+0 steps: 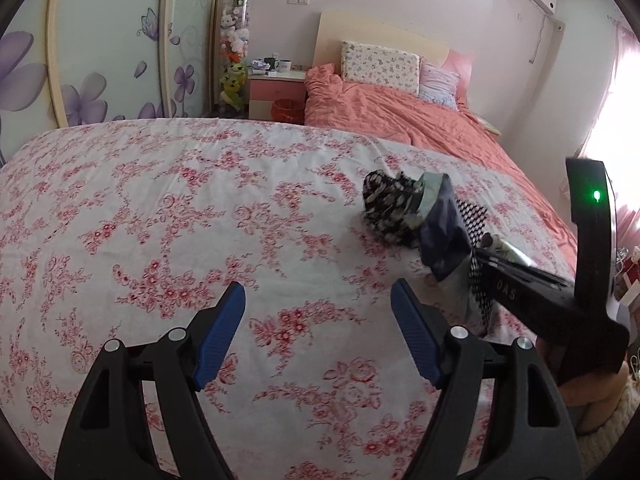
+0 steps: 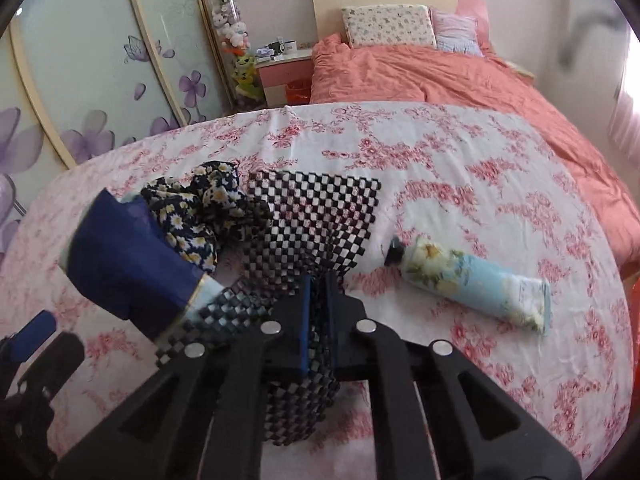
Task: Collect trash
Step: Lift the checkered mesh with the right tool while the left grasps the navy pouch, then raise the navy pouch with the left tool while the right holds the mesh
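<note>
My right gripper (image 2: 318,280) is shut on a black-and-white checkered mesh (image 2: 316,216) that drapes over the floral bedsheet. A dark blue piece (image 2: 128,260) and a daisy-print cloth (image 2: 196,208) lie bunched at its left. A light blue flowered tube (image 2: 472,284) lies on the sheet to the right. In the left wrist view the right gripper (image 1: 480,256) holds the bundle (image 1: 420,216) at the right. My left gripper (image 1: 318,296) is open and empty over the sheet, left of the bundle.
The floral sheet (image 1: 160,220) covers the near bed. An orange duvet (image 1: 400,116) and pillows lie beyond. A pink nightstand (image 1: 276,88) with mugs, a red bin (image 1: 288,110) and a clear tube of plush toys (image 1: 236,48) stand by the wardrobe.
</note>
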The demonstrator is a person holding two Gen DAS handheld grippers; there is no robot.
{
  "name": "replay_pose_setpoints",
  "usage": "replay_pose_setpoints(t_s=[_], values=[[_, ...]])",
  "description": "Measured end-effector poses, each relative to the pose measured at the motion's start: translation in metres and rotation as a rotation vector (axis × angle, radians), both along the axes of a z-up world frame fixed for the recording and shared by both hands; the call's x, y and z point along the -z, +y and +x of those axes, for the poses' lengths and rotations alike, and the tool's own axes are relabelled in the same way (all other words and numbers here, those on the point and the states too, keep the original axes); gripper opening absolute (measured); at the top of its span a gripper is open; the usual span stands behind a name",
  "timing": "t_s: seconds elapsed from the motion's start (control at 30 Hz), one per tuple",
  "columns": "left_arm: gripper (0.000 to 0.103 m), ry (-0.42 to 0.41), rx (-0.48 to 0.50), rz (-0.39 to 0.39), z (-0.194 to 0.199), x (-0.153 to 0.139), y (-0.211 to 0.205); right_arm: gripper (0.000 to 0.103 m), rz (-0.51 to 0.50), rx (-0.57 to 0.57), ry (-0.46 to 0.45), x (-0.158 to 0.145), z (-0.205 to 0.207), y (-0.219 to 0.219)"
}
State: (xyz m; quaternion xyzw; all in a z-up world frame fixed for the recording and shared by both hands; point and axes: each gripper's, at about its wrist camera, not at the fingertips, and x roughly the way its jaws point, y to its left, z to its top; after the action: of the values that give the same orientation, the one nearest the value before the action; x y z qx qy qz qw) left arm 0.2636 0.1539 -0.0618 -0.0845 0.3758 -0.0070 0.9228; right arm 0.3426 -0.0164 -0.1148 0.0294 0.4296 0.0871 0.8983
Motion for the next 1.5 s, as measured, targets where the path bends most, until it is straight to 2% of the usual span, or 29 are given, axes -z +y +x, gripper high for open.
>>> replay_pose_setpoints(t_s=[0.13,0.27,0.43,0.57,0.7,0.77,0.8,0.97,1.1,1.23,1.33,1.43,1.47,1.5], values=[[0.075,-0.014,0.027,-0.005,-0.001,-0.007,-0.009,0.007,0.022,0.006,-0.016,-0.008,-0.020,-0.017],[0.080,-0.017,0.054,-0.026,-0.005,-0.012,-0.021,0.007,0.047,0.022,-0.033,-0.020,-0.041,-0.040],[0.083,0.023,0.086,0.003,0.002,-0.005,-0.051,0.007,-0.028,0.059,-0.060,-0.025,-0.071,-0.068],[0.086,0.065,0.050,0.034,0.018,0.004,-0.074,0.007,-0.057,0.099,-0.048,-0.018,-0.083,-0.089],[0.087,0.124,-0.028,0.125,0.040,0.018,-0.088,0.007,-0.049,0.130,-0.034,-0.012,-0.087,-0.105],[0.087,0.164,-0.043,0.147,0.044,0.026,-0.088,0.007,-0.047,0.134,-0.034,-0.011,-0.090,-0.110],[0.086,0.170,-0.028,0.117,0.040,0.028,-0.082,0.007,-0.052,0.133,-0.036,-0.011,-0.091,-0.111],[0.080,0.159,0.030,0.080,0.015,0.029,-0.053,0.007,-0.055,0.132,-0.043,-0.010,-0.094,-0.117],[0.080,0.145,0.041,0.060,0.008,0.027,-0.043,0.008,-0.039,0.125,-0.031,-0.004,-0.092,-0.115],[0.080,0.139,0.027,0.054,0.018,0.025,-0.049,0.017,0.005,0.117,-0.011,-0.003,-0.092,-0.114],[0.078,0.135,0.015,0.062,0.026,0.026,-0.053,0.033,0.051,0.109,-0.001,-0.005,-0.093,-0.116],[0.062,0.132,0.014,0.080,0.032,0.027,-0.057,0.045,0.105,0.111,0.015,-0.005,-0.092,-0.118],[0.051,0.129,0.016,0.097,0.032,0.027,-0.059,0.051,0.115,0.112,0.021,-0.004,-0.091,-0.118],[0.045,0.129,0.025,0.098,0.032,0.027,-0.059,0.053,0.123,0.113,0.028,-0.003,-0.091,-0.117]])
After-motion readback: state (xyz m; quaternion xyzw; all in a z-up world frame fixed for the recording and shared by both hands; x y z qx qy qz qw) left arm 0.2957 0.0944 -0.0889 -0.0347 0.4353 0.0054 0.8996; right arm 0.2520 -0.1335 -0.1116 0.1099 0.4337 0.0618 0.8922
